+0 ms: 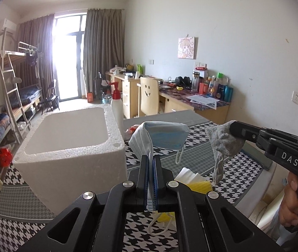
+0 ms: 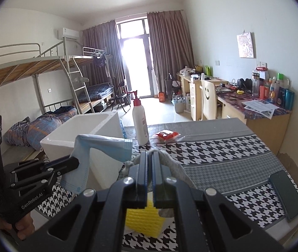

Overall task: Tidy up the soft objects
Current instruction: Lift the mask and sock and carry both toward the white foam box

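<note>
My left gripper [image 1: 151, 159] is shut on a blue face mask [image 1: 163, 136], held above the table just right of the white foam box [image 1: 69, 138]. The mask also shows in the right wrist view [image 2: 98, 149], held by the left gripper [image 2: 73, 163]. My right gripper [image 2: 150, 155] is shut on a grey cloth [image 2: 174, 166], held above the table. In the left wrist view the right gripper [image 1: 233, 128] holds the grey cloth [image 1: 222, 145] hanging down. A yellow foam net [image 2: 142, 220] and white pads [image 1: 188, 176] lie on the table below.
The table has a houndstooth cloth [image 2: 222, 153]. A white pump bottle [image 2: 139, 119] and a red packet [image 2: 166, 135] stand behind the box. A phone [image 2: 285, 193] lies at the right edge. Bunk beds [image 2: 43, 73] stand left, desks [image 2: 254, 113] right.
</note>
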